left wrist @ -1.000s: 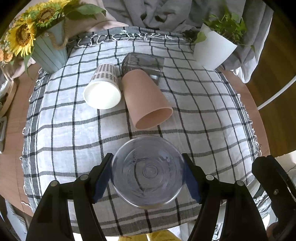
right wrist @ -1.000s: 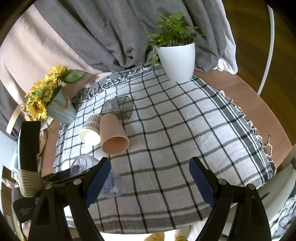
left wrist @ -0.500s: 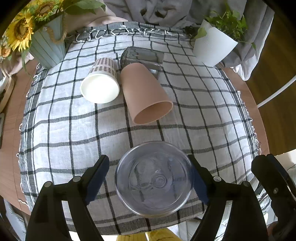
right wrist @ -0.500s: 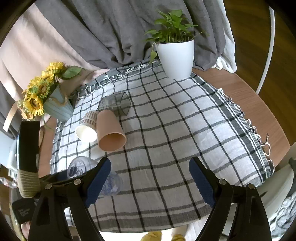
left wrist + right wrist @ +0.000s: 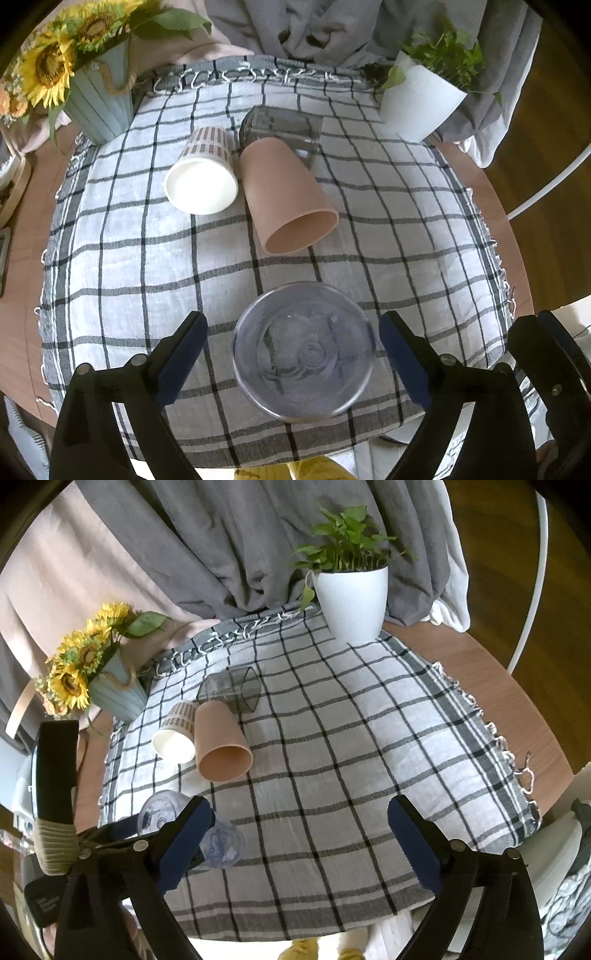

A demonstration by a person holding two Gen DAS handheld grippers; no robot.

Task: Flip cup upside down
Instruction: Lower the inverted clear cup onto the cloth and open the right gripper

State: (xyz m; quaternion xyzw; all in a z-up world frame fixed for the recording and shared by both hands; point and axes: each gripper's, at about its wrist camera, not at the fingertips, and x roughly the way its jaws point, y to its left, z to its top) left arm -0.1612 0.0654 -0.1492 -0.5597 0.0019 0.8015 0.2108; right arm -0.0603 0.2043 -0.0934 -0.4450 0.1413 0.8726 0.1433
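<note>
A clear plastic cup (image 5: 303, 350) stands base-up on the checked cloth (image 5: 122, 266) near the front edge. My left gripper (image 5: 291, 350) is open, its blue pads (image 5: 181, 354) spread on either side of the cup with gaps between. In the right wrist view the clear cup (image 5: 221, 845) shows at lower left beside the left gripper. My right gripper (image 5: 299, 845) is open and empty above the cloth (image 5: 351, 775). A pink cup (image 5: 288, 199), a white patterned paper cup (image 5: 203, 177) and a grey clear square cup (image 5: 280, 129) lie on their sides further back.
A sunflower vase (image 5: 99, 99) stands at the back left and a white potted plant (image 5: 421, 99) at the back right. Grey curtains (image 5: 221, 546) hang behind the round wooden table (image 5: 498, 686). The cloth's front edge is right below the clear cup.
The left gripper has opened off the clear cup; its pads were touching the cup's sides a second ago and now stand apart from it. The right gripper has stayed open.
</note>
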